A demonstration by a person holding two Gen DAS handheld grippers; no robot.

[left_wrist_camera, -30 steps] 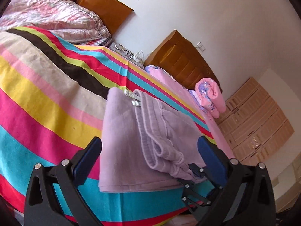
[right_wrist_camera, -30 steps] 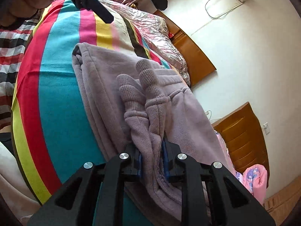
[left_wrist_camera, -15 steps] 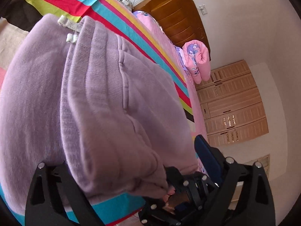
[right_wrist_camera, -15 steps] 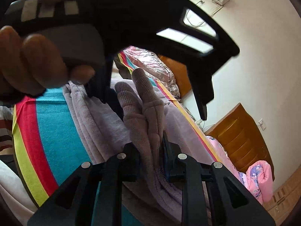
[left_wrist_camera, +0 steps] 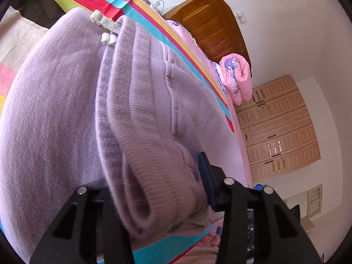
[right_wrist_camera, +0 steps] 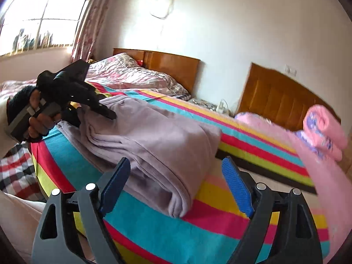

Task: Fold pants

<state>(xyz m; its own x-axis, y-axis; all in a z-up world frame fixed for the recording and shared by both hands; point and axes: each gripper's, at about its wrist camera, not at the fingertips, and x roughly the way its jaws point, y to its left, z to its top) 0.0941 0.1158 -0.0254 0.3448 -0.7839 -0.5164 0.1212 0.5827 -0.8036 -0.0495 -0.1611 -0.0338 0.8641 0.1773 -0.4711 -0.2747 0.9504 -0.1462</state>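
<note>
Lilac sweatpants folded on the striped bedspread

The left gripper point(left_wrist_camera: 158, 189) clamps the ribbed cuffs of the sweatpants point(right_wrist_camera: 154, 136); their length runs away from its fingers toward the drawstring point(left_wrist_camera: 105, 26). The right gripper point(right_wrist_camera: 176, 187) hangs spread wide, empty, just before the bundle's folded end on the bedspread point(right_wrist_camera: 253, 140).

Bed w/ striped sheet point(right_wrist_camera: 220, 226) carries the folded lilac pants point(right_wrist_camera: 154, 136) near its edge, plus a crumpled quilt point(right_wrist_camera: 132, 74) by the headboard.
</note>
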